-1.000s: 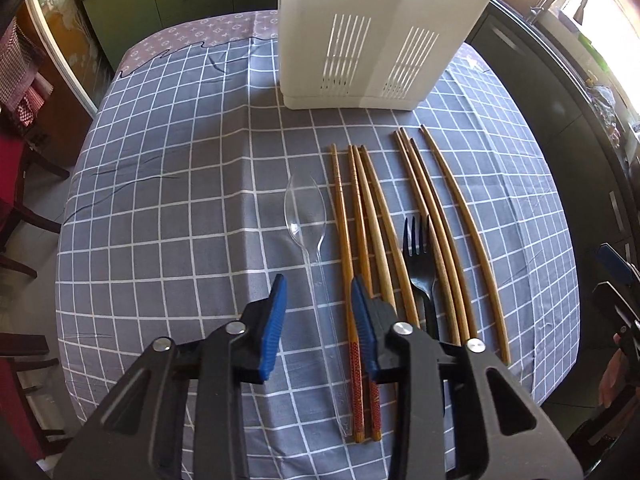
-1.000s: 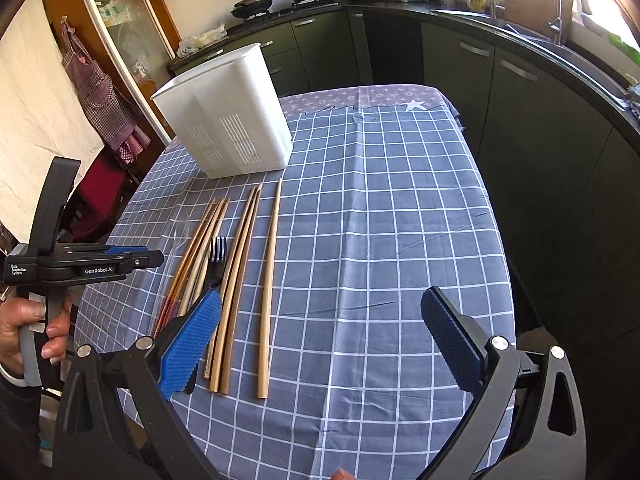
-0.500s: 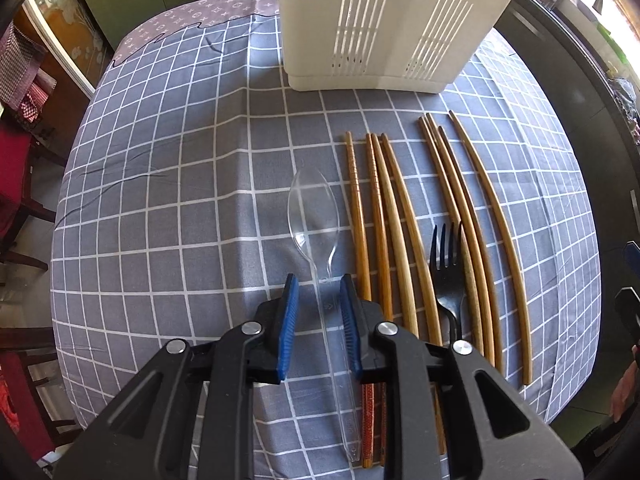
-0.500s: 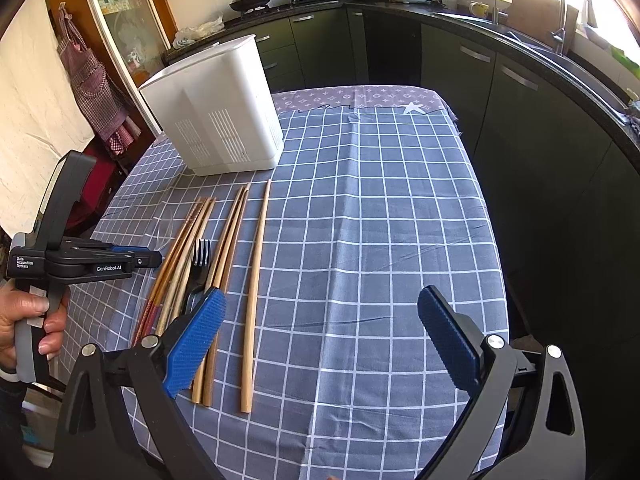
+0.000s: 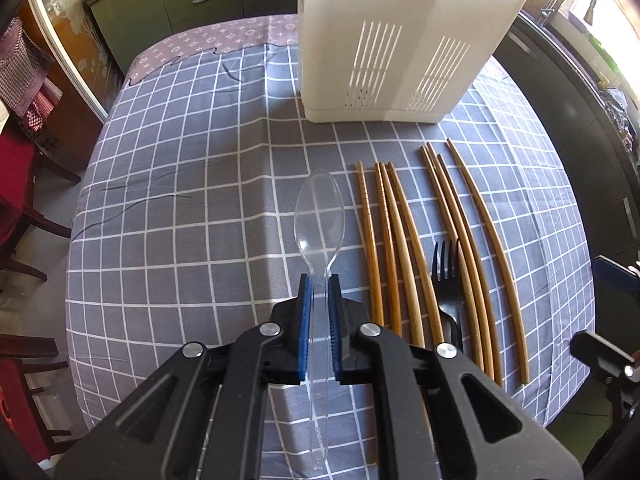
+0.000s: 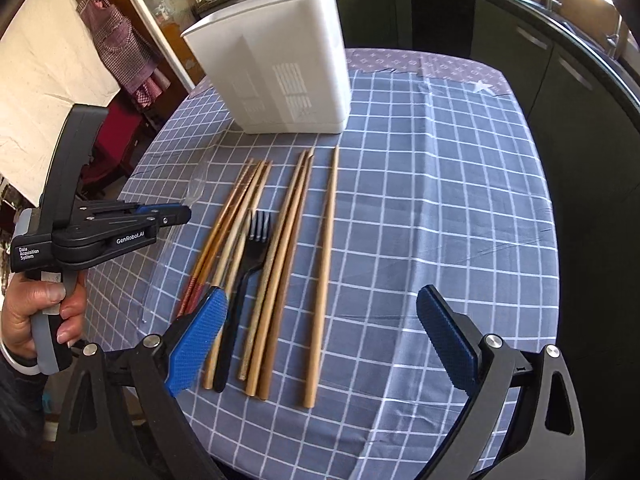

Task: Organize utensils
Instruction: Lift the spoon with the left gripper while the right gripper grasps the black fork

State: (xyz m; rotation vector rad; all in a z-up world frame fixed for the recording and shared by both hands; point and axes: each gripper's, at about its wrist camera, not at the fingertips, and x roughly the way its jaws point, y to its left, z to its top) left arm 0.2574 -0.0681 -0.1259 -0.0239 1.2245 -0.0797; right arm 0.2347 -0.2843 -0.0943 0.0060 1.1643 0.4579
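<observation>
A clear plastic spoon (image 5: pixel 319 216) lies on the grey checked tablecloth (image 6: pixel 440 200), bowl pointing away. My left gripper (image 5: pixel 319 280) is shut on its handle just behind the bowl; the right wrist view shows that gripper (image 6: pixel 176 213) at the left, held by a hand. Several wooden chopsticks (image 5: pixel 404 248) and a black fork (image 5: pixel 446 276) lie in a row right of the spoon. My right gripper (image 6: pixel 322 292) hovers over the near ends of the chopsticks (image 6: pixel 288 248) and the fork (image 6: pixel 248 272). Its jaws are wide and closing, and the pads touch nothing.
A tall white slotted utensil holder (image 5: pixel 400 40) stands upright behind the row, seen also as the white holder (image 6: pixel 280 64). Dark kitchen cabinets (image 6: pixel 580 80) run along the right. Red chairs (image 5: pixel 16 168) stand at the table's left edge.
My left jaws closed from either side of the spoon's handle until they pinched it. My right gripper moved left over the chopstick ends, and its jaws narrowed a little.
</observation>
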